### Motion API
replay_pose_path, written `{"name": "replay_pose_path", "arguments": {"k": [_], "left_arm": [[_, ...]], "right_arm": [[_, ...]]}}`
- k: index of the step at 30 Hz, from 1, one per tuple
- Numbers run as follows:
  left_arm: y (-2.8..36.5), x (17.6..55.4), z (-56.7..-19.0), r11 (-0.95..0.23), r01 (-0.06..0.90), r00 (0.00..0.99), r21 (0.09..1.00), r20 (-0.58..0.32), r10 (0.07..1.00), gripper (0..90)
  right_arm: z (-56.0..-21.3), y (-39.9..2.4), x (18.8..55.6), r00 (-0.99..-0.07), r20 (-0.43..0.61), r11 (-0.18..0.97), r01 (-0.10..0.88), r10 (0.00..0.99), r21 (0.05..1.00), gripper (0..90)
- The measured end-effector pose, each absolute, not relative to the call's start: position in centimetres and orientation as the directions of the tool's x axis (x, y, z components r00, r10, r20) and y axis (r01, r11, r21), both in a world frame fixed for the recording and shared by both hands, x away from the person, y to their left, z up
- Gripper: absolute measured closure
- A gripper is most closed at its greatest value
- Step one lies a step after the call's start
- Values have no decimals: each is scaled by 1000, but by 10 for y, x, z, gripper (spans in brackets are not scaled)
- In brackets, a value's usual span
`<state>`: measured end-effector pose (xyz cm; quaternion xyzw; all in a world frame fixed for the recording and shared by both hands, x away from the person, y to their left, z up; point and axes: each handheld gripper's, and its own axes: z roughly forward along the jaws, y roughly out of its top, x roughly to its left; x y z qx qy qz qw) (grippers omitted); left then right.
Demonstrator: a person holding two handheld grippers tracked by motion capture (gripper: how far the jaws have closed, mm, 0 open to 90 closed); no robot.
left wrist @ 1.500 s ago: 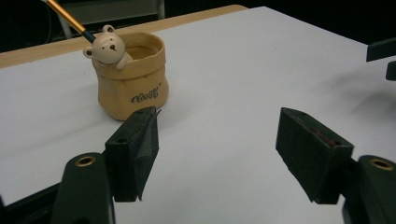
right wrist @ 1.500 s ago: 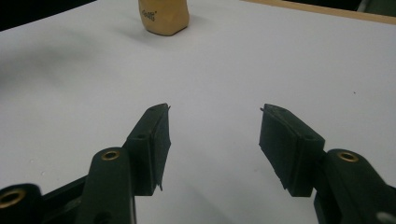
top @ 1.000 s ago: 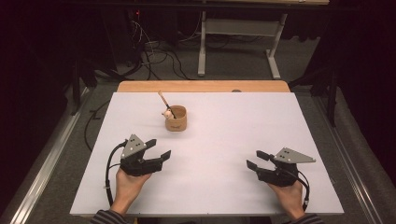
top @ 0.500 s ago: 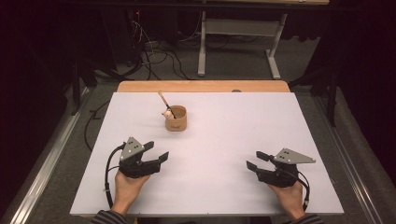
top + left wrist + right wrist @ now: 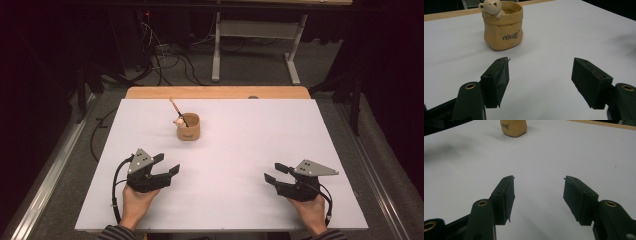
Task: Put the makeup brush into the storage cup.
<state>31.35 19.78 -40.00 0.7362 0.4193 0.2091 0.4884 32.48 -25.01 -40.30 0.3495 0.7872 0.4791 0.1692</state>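
A small tan sack-shaped pot (image 5: 188, 128) stands on the white table (image 5: 250, 135), left of centre and toward the far side. A little bear figure (image 5: 177, 121) hangs on its rim and a thin stick (image 5: 176, 108) leans out of it to the far left. My left gripper (image 5: 167, 163) rests near the front left, open, pointing toward the pot, with nothing between its jaws. In the left gripper view the pot (image 5: 503, 27) and its bear (image 5: 491, 6) stand ahead of the left gripper (image 5: 540, 67). My right gripper (image 5: 274, 173) lies at the front right, open and holding nothing. The right gripper view has the pot (image 5: 513, 127) far ahead of the right gripper (image 5: 539, 180).
A wooden strip (image 5: 215, 92) runs along the table's far edge. Beyond it are floor cables (image 5: 165, 55) and a metal desk frame (image 5: 220, 45). A metal rail (image 5: 45, 170) runs along the floor at the left.
The left gripper has slipped slightly back toward the table's near edge. Both grippers stay open; the right one has hardly moved.
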Motion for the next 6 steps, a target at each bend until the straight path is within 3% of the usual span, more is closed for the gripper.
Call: {"name": "replay_pose_path", "arguments": {"k": [6], "left_arm": [[199,313,-400,-174,411,561,895,-98,822,309]], "right_arm": [[-403,-250,325,-699,69,297,388,711,873,442]]}}
